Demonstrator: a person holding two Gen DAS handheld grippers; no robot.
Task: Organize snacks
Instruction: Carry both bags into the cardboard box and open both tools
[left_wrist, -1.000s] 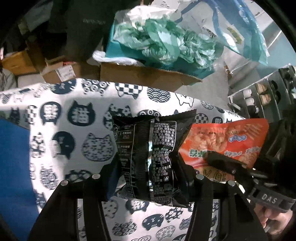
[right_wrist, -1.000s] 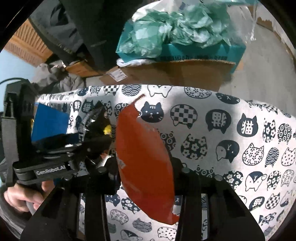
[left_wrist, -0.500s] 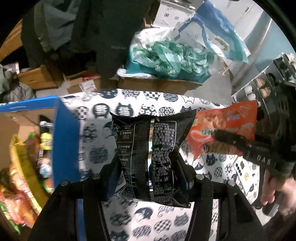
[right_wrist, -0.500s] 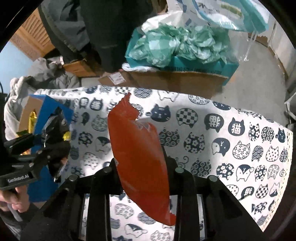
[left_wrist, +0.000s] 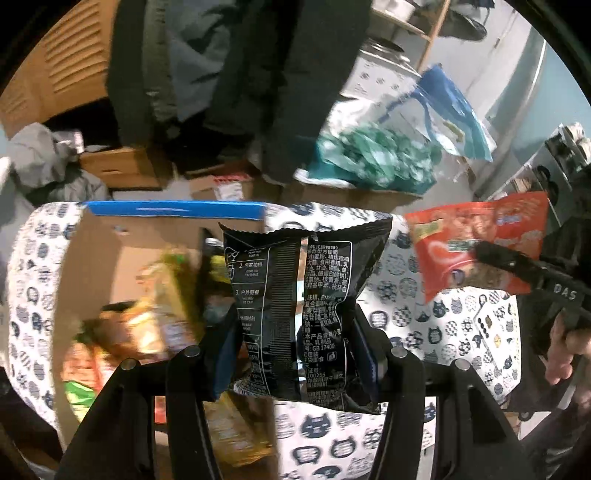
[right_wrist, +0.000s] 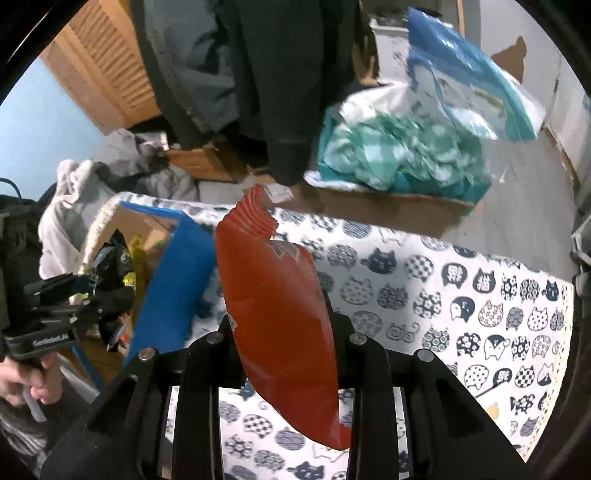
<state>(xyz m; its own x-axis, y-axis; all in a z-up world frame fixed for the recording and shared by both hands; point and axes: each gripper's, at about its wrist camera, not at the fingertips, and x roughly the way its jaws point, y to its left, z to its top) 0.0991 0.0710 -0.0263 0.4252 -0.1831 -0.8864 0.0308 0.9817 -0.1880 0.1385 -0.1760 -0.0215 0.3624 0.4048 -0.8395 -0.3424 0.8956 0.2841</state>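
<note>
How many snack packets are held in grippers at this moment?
2. The black packet sits in the left gripper; the red packet in the right gripper. More snacks lie blurred in the box.

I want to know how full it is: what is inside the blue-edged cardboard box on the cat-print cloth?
The blue-edged cardboard box holds blurred yellow, orange and green snack packets. The black noodle packet covers its right part, so how full cannot be told.

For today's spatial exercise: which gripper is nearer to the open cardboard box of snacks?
Left. The left gripper hangs at the cardboard box; the right gripper is further along the tablecloth.
</note>
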